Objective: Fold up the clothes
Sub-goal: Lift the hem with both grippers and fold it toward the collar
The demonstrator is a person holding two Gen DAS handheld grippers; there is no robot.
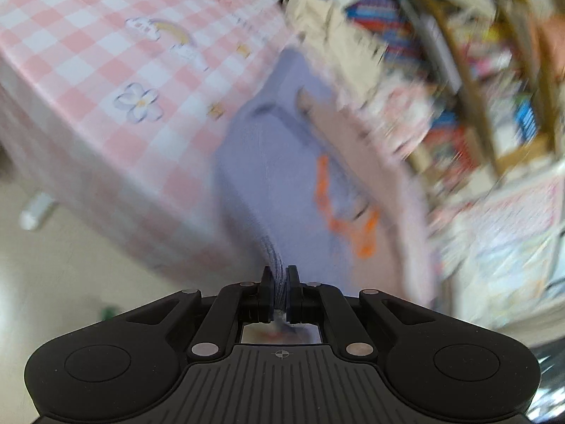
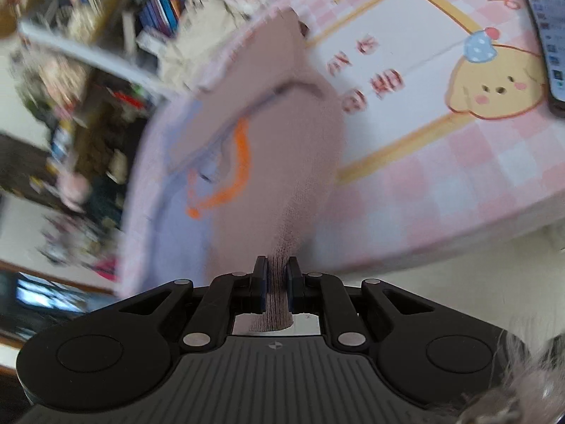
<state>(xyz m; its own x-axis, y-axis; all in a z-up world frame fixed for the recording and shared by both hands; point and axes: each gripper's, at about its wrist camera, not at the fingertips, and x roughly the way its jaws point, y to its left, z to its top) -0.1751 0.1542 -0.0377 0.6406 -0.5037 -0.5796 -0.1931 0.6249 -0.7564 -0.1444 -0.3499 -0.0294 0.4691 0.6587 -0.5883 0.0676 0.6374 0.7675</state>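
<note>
A knitted garment, lilac-blue (image 1: 268,162) on one part and dusty mauve (image 2: 282,162) on another, with orange trim, lies stretched over the table. In the left wrist view my left gripper (image 1: 280,277) is shut on a bunched lilac-blue edge of it. My right gripper (image 2: 277,275) is shut on a mauve knitted edge, which pokes out behind the pads. Both views are blurred by motion. The cloth runs taut from each gripper up toward the table's far side.
The table wears a pink-and-white checked cover (image 1: 88,53) with cartoon prints. A dark phone (image 2: 545,42) lies on it at the right. Crowded bookshelves (image 1: 476,70) stand behind the table. Pale floor (image 1: 70,265) shows below the table edge.
</note>
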